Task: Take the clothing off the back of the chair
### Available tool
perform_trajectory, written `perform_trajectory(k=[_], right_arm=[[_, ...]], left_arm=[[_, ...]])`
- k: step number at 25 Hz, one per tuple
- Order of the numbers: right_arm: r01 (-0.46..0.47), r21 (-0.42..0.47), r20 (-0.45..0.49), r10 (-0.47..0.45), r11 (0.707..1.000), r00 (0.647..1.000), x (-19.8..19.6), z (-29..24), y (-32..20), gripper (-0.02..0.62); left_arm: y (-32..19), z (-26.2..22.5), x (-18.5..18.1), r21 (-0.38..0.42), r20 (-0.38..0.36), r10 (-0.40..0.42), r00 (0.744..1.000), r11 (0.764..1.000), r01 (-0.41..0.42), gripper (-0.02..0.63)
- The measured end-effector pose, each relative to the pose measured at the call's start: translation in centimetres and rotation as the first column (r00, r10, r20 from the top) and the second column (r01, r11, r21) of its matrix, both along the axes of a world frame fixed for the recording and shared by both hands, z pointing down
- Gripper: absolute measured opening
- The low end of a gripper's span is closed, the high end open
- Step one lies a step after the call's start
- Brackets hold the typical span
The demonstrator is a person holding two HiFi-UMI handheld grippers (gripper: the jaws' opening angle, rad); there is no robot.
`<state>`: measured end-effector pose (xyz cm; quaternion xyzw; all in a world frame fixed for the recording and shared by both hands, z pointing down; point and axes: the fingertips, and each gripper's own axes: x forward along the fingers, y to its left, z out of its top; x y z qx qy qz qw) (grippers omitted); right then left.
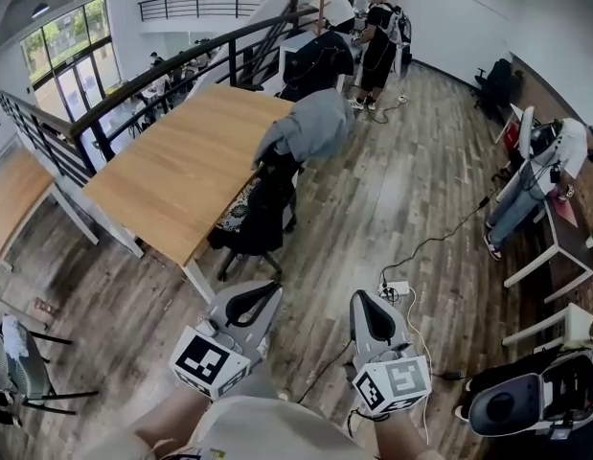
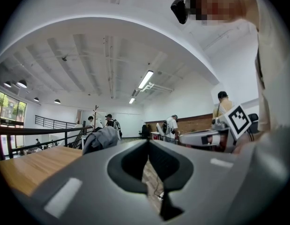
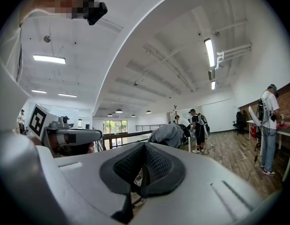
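While left gripper, right gripper sit closed, clothing well ahead, on chair

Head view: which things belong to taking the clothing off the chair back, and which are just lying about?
Job in hand:
grey clothing, draped over the chair back
black chair
left hand-held gripper and right hand-held gripper, both shut, empty, short of the chair

Just lying about:
wooden table
power strip and cable on the floor
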<state>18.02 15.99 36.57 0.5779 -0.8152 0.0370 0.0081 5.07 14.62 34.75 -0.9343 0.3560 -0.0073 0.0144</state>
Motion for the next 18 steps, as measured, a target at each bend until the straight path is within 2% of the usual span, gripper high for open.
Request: perform_trajectory(k=[9,18], right_arm=[[-0.002,-0.003,-0.012,0.002,1.0,1.0,-0.2,0.6,-2.6,0.0],[-0.006,-0.024,-0.029,0.006,1.0,1.0,-0.6,1.3,-9.7,0.0]], left_arm=[[-2.5,0.8,0.0,-0.007,0.001,0.008,1.0,1.0,-0.008,0.002],[-9.8,1.6,-0.2,-0.02,-0.004,0.021,1.0,1.0,-0.021,0.002]])
